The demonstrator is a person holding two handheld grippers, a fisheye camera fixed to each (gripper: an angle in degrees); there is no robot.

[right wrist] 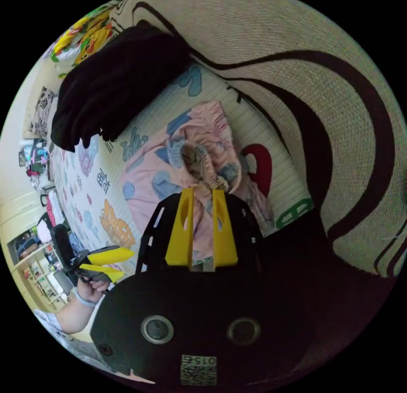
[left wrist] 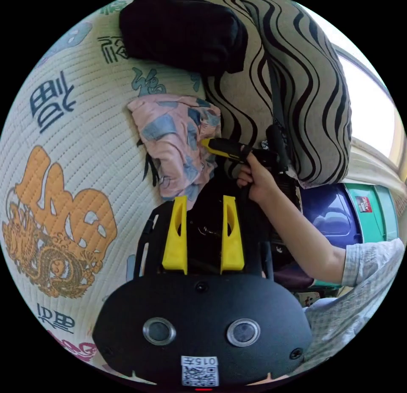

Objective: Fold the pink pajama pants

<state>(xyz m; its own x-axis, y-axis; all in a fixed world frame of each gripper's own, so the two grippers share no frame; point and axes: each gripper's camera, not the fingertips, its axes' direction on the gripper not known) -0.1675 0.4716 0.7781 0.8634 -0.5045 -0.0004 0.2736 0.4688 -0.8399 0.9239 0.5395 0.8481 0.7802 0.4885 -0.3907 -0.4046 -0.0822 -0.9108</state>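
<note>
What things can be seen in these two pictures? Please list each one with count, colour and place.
pink pajama pants: one, pink with blue patches, bunched on the mat beside the striped cushion
mat: one, cream with printed figures, under the pants
striped cushion: one, beige with dark wavy stripes, next to the pants
dark cloth: one, black, on the mat beyond the pants
left gripper: yellow jaws apart, near the pants' edge
right gripper: yellow jaws at the gathered waistband, grip unclear
hand: holding the right gripper

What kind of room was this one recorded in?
Likely a bedroom or living space in a home: a quilted printed mat, a big wavy-striped cushion, and cluttered shelves beyond. The pink pants lie on the mat.
</note>
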